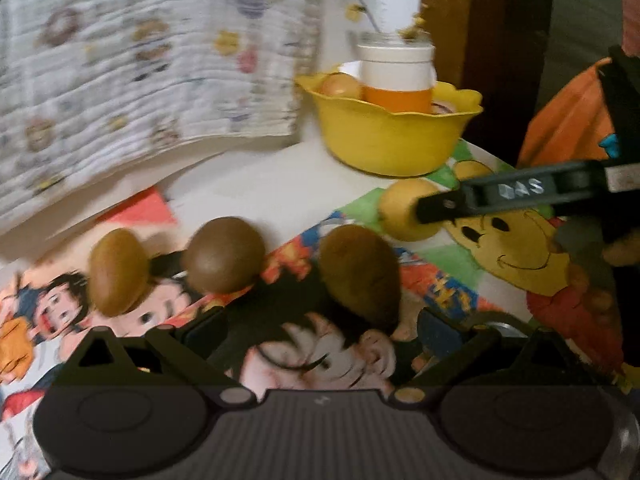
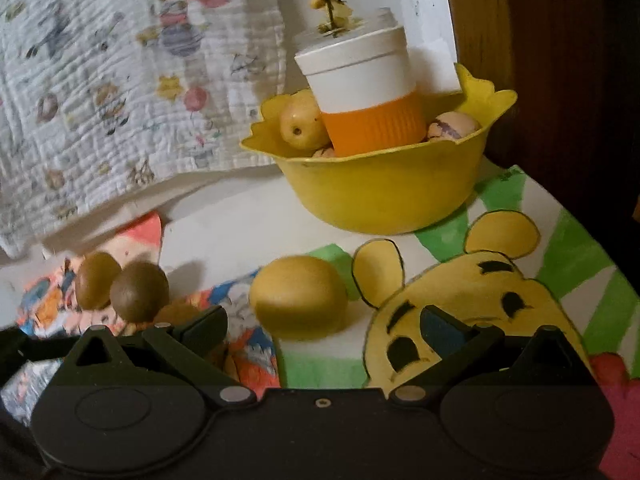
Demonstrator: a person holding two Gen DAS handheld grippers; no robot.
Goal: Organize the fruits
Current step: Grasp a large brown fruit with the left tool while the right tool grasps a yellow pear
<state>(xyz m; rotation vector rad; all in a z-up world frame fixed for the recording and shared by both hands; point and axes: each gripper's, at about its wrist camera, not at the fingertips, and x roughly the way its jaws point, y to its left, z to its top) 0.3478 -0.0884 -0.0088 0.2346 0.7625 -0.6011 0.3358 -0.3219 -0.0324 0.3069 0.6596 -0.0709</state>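
Observation:
Three brown fruits lie in a row on the table: one at the left [image 1: 118, 272], one in the middle [image 1: 224, 254], and one on the right [image 1: 360, 272]. My left gripper [image 1: 326, 330] is open, and the right-hand brown fruit lies just beyond its fingertips. A yellow fruit [image 2: 300, 298] rests in front of my open right gripper [image 2: 324, 326], slightly to the left. In the left wrist view one black finger of the right gripper [image 1: 428, 210] lies across that yellow fruit [image 1: 400, 208]. Behind stands a yellow bowl [image 2: 384, 196] holding two pale fruits [image 2: 302, 120] [image 2: 452, 126].
A white and orange cup [image 2: 360, 92] stands inside the bowl. Cartoon drawings [image 2: 472, 292] cover the white table. A printed quilt [image 1: 140, 60] hangs over the back left. Dark wood [image 1: 500, 40] rises behind the bowl, and orange cloth [image 1: 560, 120] is at the right.

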